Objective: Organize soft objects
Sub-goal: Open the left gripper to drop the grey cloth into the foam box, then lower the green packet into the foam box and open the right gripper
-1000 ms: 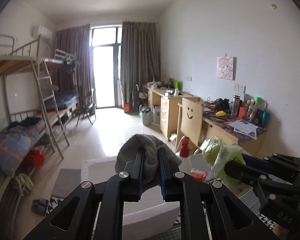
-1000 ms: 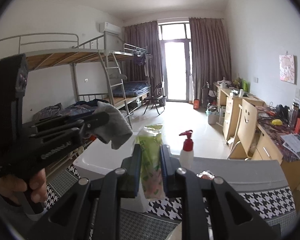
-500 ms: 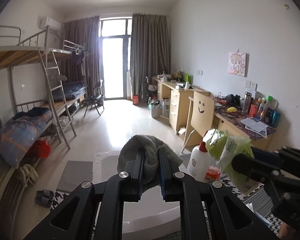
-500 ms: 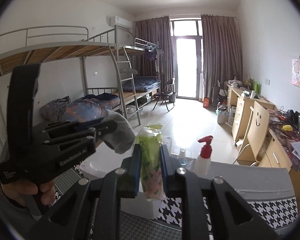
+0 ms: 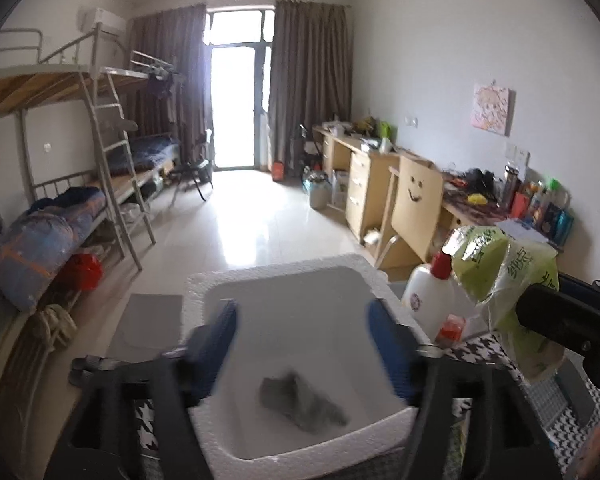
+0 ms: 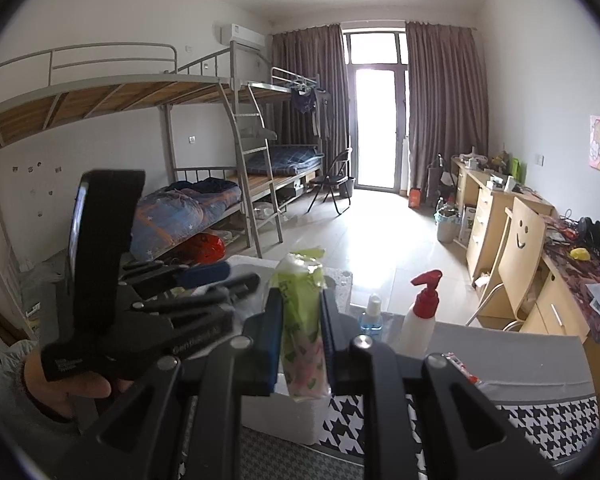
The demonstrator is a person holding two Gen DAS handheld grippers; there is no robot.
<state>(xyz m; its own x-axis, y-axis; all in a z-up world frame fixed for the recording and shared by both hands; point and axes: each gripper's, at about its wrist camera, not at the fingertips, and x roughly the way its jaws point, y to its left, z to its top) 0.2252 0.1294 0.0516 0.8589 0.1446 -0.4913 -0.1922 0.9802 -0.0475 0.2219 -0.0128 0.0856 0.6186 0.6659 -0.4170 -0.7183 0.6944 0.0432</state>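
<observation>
My left gripper (image 5: 304, 320) hangs over a white foam box (image 5: 276, 276) and its jaws are opening, with nothing between the blurred blue pads (image 5: 220, 340). A grey cloth (image 5: 300, 400) lies loose on the floor of the box below them. My right gripper (image 6: 302, 300) is shut on a green plastic packet of tissues (image 6: 302, 332), held upright just right of the box. In the left wrist view, that packet (image 5: 500, 280) and the right gripper (image 5: 548, 316) show at the right edge. In the right wrist view, the left gripper (image 6: 224, 278) is at the left, held by a hand (image 6: 60, 384).
A white pump bottle with a red top (image 6: 420, 312) and a small blue bottle (image 6: 372, 316) stand on the table behind the box. A houndstooth cloth (image 6: 540, 420) covers the table. Bunk beds (image 6: 204, 200) line the left wall, desks and a chair (image 6: 520, 248) the right.
The left gripper has let go of the grey cloth, which dropped into the foam box, and its jaws have spread wide. It also moved forward and lower over the box.
</observation>
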